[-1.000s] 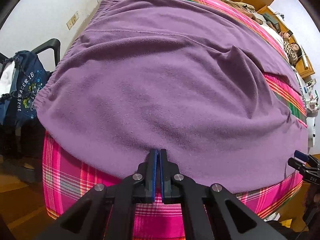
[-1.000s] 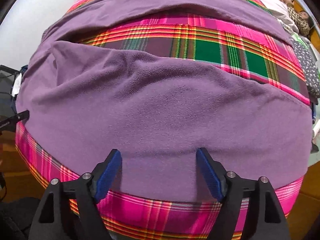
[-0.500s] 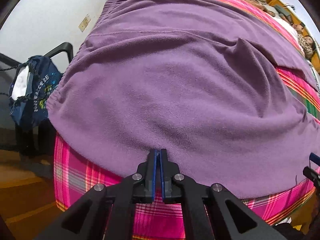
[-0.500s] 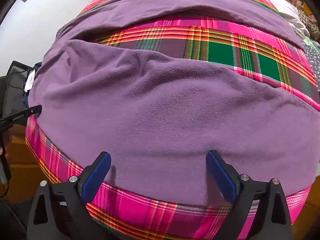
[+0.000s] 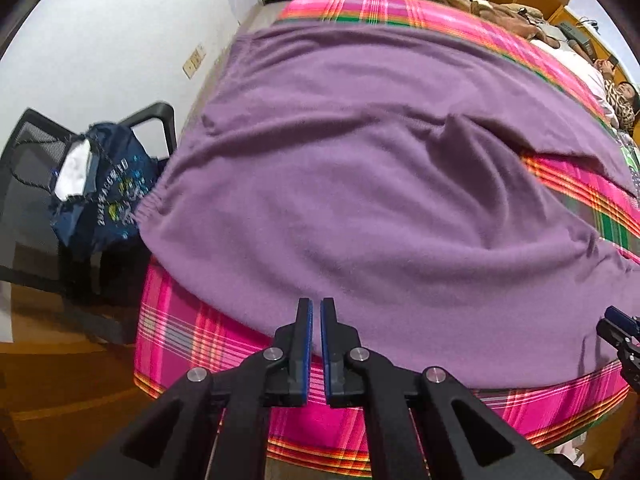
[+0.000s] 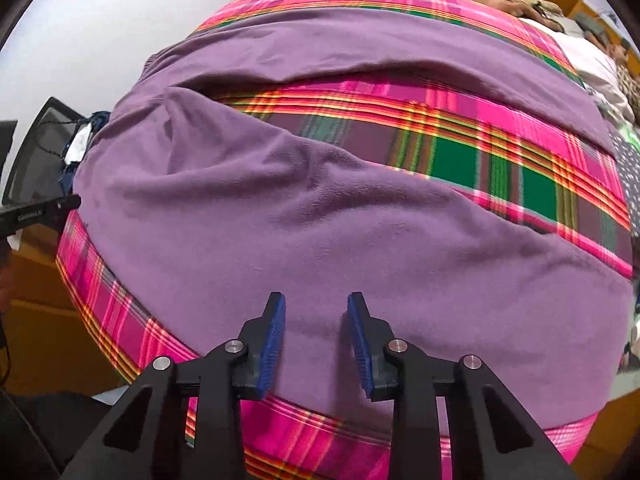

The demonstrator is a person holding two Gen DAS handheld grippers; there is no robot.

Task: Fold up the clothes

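Folding barely begun: purple trousers lie spread unfolded; left claw pinches their hem, right claw half-closed, closing, gripping nothing.

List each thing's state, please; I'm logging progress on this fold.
Purple garment: spread on the bed, wrinkled, not yet folded.
Plaid cover: lying flat under the garment.
Left gripper: fingers shut at the garment's near edge.
Right gripper: fingers just been closing, apart over the garment, nothing pinched.
Bag: hanging on chair.
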